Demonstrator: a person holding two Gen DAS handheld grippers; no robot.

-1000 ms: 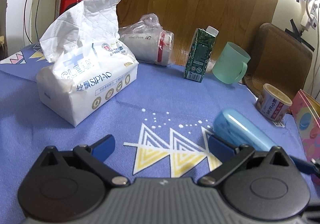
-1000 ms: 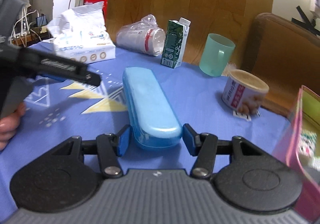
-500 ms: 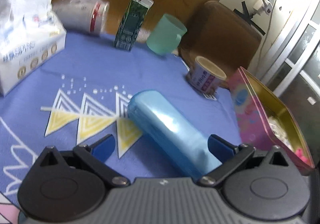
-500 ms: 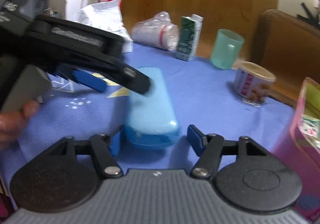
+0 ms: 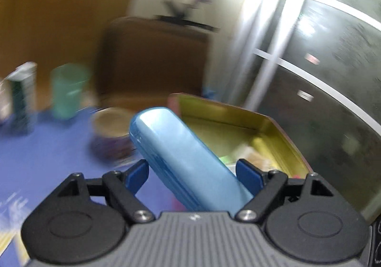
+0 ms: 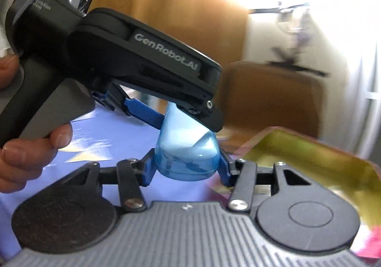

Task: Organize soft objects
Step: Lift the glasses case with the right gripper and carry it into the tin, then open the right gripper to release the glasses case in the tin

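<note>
A long light-blue case (image 5: 188,159) is held by both grippers and lifted off the blue tablecloth. My left gripper (image 5: 194,175) is shut on one end; the case lies slanted between its blue pads. My right gripper (image 6: 187,170) is shut on the other end (image 6: 187,159). The left gripper's black body (image 6: 133,57) shows in the right wrist view, above the case. An open pink tin with a gold inside (image 5: 240,128) sits just behind the case, with small items in it; it also shows in the right wrist view (image 6: 316,157).
A round can (image 5: 112,133), a green cup (image 5: 69,93) and a dark green carton (image 5: 22,97) stand blurred on the blue cloth (image 5: 42,159) to the left. A brown chair back (image 5: 154,57) is behind. A glass door (image 5: 321,76) is at the right.
The left gripper swung right and closed on the blue case. The right gripper closed on its other end. Both lifted the case and carried it towards the open tin.
</note>
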